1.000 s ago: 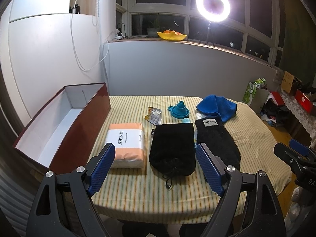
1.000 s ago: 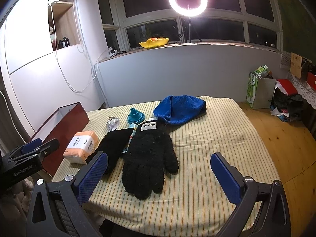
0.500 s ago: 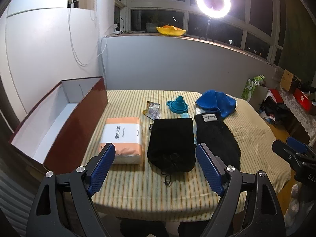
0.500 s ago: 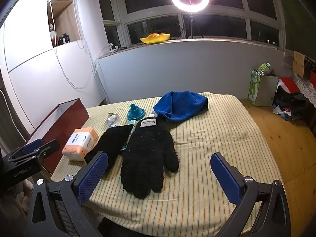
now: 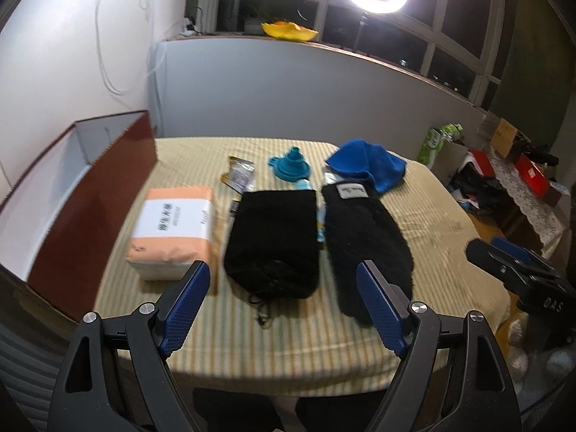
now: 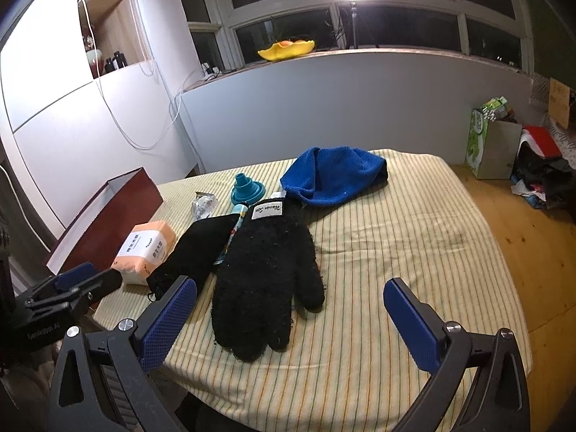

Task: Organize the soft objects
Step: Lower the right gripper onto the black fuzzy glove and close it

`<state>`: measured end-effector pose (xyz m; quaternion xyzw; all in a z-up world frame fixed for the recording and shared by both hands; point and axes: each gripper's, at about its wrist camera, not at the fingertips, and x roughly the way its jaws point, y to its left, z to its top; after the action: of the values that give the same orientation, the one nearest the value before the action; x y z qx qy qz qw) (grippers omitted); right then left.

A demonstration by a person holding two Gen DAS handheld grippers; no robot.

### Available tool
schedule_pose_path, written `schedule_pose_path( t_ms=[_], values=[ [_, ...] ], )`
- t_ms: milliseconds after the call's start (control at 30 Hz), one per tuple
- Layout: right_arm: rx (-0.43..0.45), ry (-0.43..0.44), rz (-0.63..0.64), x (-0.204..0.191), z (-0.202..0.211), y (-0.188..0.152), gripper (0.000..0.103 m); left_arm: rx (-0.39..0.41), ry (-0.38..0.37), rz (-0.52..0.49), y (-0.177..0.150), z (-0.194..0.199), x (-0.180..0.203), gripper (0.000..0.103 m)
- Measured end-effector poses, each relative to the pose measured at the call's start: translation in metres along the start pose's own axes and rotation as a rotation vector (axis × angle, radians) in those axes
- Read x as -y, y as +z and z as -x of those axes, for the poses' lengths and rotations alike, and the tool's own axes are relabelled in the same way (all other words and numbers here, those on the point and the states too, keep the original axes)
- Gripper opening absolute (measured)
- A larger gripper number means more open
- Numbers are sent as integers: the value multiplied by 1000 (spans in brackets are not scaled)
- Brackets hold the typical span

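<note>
From the left wrist, the left gripper [image 5: 282,304] hangs released over the table's [image 5: 439,223] near edge, before the black pouch [image 5: 273,241]. From the right wrist, the right gripper [image 6: 288,318], jaws apart, frames the black glove [image 6: 266,273]; blue cloth [image 6: 333,174] lies at the far edge.

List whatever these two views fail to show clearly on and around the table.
- Item between black pouch and black glove: mostly covered by both in each view; only a light-blue strip shows.
- Tissue pack label: blurred in the left wrist view, too small in the right.
- Dark red box floor: hidden by its near wall in the right wrist view.
- Foil packet: print too small to read.
</note>
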<state>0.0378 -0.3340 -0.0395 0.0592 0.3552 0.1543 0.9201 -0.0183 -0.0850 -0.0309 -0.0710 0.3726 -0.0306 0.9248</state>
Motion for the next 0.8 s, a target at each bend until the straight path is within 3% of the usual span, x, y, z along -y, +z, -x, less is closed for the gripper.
schedule_pose_path(
  t_ms=[133, 433, 533, 667, 800],
  values=[
    [-40, 41, 7, 4, -10, 6, 103, -42, -48, -7, -2, -10, 10, 83],
    [-201, 165, -20, 15, -47, 18, 102, -169, -184, -9, -5, -37, 35, 65],
    [-267, 219, -53, 21, -64, 21, 102, -220, -223, -5, -5, -49, 43, 63],
    [-343, 286, -127, 33, -84, 29, 94, -279, -248, 8, -6, -68, 49, 63],
    [-388, 297, -157, 41, -100, 34, 87, -314, -254, 16, -5, -81, 54, 62]
  ],
)
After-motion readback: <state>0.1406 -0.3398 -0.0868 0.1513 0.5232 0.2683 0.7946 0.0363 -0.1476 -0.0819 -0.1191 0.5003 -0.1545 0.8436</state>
